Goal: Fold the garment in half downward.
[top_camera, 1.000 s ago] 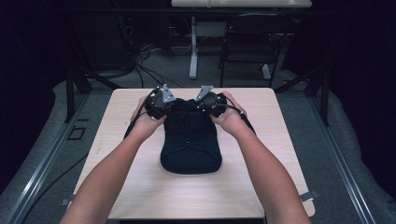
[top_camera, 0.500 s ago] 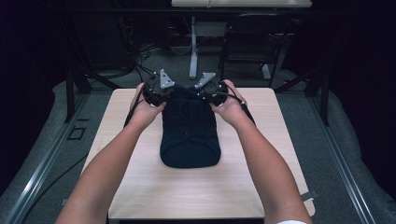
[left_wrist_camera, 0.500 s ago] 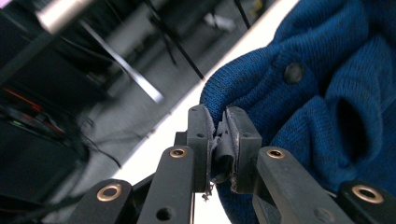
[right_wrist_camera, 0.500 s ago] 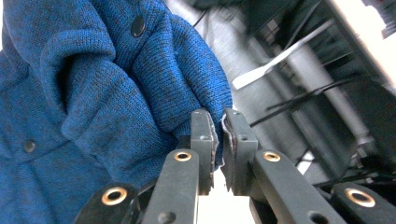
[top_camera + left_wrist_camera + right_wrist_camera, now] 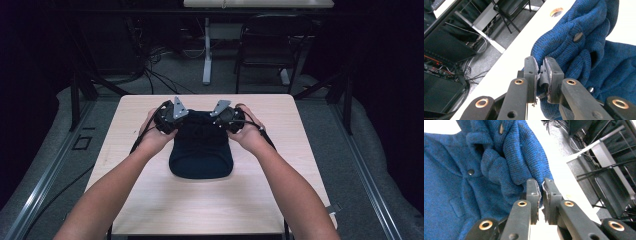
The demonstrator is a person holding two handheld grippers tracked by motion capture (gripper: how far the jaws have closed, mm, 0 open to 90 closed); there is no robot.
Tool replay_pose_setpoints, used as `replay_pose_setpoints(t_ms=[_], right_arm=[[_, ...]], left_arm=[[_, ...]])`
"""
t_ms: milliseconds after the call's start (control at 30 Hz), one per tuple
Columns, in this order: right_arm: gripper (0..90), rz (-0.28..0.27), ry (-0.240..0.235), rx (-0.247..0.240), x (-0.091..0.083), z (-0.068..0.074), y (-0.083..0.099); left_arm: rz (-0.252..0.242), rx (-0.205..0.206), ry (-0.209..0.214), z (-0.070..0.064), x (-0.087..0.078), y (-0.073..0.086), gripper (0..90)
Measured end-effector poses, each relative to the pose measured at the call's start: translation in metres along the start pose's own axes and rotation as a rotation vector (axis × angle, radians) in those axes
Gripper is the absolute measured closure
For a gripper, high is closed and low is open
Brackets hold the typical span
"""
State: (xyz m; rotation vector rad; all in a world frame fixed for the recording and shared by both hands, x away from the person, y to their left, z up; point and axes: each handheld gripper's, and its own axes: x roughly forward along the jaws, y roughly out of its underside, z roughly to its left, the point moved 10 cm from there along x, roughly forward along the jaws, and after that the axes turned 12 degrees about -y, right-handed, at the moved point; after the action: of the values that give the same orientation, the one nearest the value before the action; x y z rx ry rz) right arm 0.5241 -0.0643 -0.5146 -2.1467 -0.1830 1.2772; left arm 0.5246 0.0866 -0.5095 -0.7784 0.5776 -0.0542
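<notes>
A blue knitted garment [image 5: 201,150] lies bunched at the centre of the high view on the pale wooden table [image 5: 150,200], nearer its far edge. The left gripper [image 5: 541,75] has its jaws clenched on a fold of the knit at the lower middle of its own view, and a dark button [image 5: 577,37] sits at upper right. The right gripper [image 5: 541,195] likewise pinches the garment's edge. In the high view both hands [image 5: 155,137] hold the grippers at the garment's far corners.

Coarse matt blue knit garment [image 5: 584,50] with glossy buttons [image 5: 577,37] on smooth pale wood-grain table [image 5: 150,200].
</notes>
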Motion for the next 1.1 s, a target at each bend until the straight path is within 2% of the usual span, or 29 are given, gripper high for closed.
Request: replay_pose_setpoints(t_ms=[100,300,367,400,600,767,833,967,1067,1100], right_arm=[[84.1,0.015,-0.012,-0.020,0.001,0.007,0.005],[84.2,0.010,-0.039,-0.012,0.001,0.014,0.009],[84.3,0.016,-0.048,-0.014,0.001,0.016,0.011],[84.2,0.018,-0.052,-0.015,0.001,0.017,0.012],[84.4,0.034,-0.063,-0.024,0.001,0.020,0.014],[84.5,0.035,-0.078,-0.028,0.000,0.024,0.016],[84.6,0.025,-0.090,-0.020,0.001,0.027,0.017],[85.0,0.040,-0.100,-0.033,-0.001,0.031,0.020],[85.2,0.027,-0.109,-0.034,-0.002,0.036,0.021],[85.2,0.040,-0.111,-0.044,-0.003,0.037,0.023]], left_arm=[[-0.004,0.002,0.007,-0.004,-0.001,0.005,81.3],[0.007,-0.014,0.047,-0.013,-0.003,0.014,81.1],[0.004,-0.025,0.051,-0.015,-0.003,0.016,81.1],[0.010,-0.023,0.062,-0.016,-0.003,0.017,81.1],[0.015,-0.023,0.065,-0.016,-0.004,0.018,81.1],[0.019,-0.026,0.092,-0.019,-0.006,0.021,81.1],[0.017,-0.041,0.106,-0.020,-0.007,0.022,81.0],[0.018,-0.038,0.115,-0.023,-0.010,0.025,81.0],[0.014,-0.026,0.120,-0.025,-0.012,0.027,81.0],[0.017,-0.028,0.129,-0.027,-0.014,0.027,81.0]])
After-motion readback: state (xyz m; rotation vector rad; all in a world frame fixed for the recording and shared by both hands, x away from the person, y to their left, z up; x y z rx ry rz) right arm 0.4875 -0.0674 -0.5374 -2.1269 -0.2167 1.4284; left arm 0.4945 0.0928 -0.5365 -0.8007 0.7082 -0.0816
